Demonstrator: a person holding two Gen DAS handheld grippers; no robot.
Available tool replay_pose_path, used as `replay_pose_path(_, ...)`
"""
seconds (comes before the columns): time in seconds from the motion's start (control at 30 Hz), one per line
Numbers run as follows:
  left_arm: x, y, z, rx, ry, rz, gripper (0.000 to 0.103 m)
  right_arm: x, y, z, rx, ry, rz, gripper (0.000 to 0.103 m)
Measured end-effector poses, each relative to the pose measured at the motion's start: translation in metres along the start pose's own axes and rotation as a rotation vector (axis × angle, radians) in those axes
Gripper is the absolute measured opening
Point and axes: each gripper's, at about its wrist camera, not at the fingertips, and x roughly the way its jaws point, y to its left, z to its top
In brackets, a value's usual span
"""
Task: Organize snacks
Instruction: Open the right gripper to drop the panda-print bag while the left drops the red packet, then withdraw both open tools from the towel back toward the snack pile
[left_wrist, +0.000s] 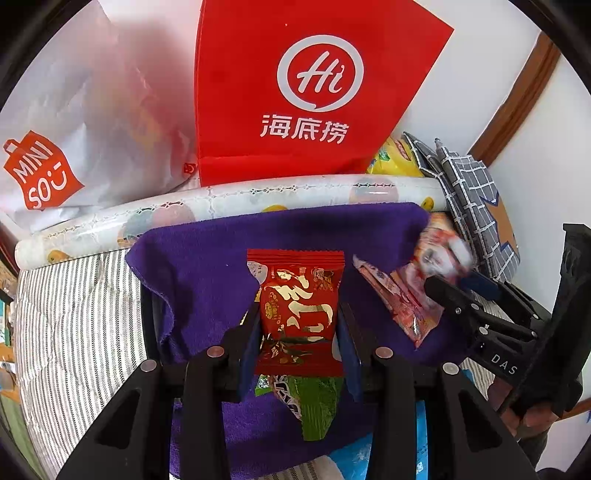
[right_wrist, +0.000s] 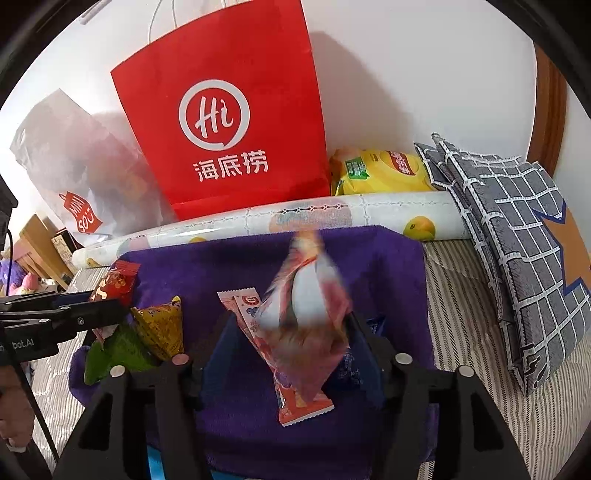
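Note:
My left gripper (left_wrist: 299, 325) is shut on a red and gold snack packet (left_wrist: 299, 310), held above the purple cloth (left_wrist: 199, 273). It also shows from the right wrist view (right_wrist: 114, 284). My right gripper (right_wrist: 295, 332) is shut on a blurred pink and white snack packet (right_wrist: 306, 306), lifted over the purple cloth (right_wrist: 388, 266). A long pink snack bar (right_wrist: 288, 387) lies on the cloth under it. A green packet (left_wrist: 317, 406) and a yellow packet (right_wrist: 162, 328) lie on the cloth.
A red paper bag (right_wrist: 229, 110) and a white Miniso bag (right_wrist: 81, 170) stand at the back against the wall. A rolled fruit-print sheet (right_wrist: 369, 214), a yellow chip bag (right_wrist: 376, 171) and a grey checked pillow (right_wrist: 517, 251) border the cloth.

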Motion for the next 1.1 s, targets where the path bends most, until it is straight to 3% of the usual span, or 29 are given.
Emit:
replay_pose_path(0.27, -0.005, -0.001, 0.002, 0.000, -0.012, -0.019, 0.040, -0.010, 0.006, -0.001, -0.021, -0.036, 0.015, 0.065)
replay_pose_path(0.4, -0.008, -0.004, 0.003, 0.014, -0.029, -0.023, 0.056, -0.013, 0.008, -0.001, -0.025, -0.046, 0.020, 0.065)
replay_pose_path(0.53, -0.010, -0.008, 0.003, 0.031, -0.035, -0.013, 0.063, -0.016, 0.009, 0.000, -0.025, -0.056, 0.023, 0.065)
replay_pose_path(0.9, -0.016, -0.013, 0.003, 0.036, -0.041, -0.010, 0.065, -0.040, 0.019, 0.003, -0.035, -0.098, 0.013, 0.065)
replay_pose_path(1.1, -0.031, -0.024, 0.001, 0.058, -0.057, -0.020, 0.065, -0.065, 0.033, -0.014, -0.077, -0.119, -0.003, 0.065)
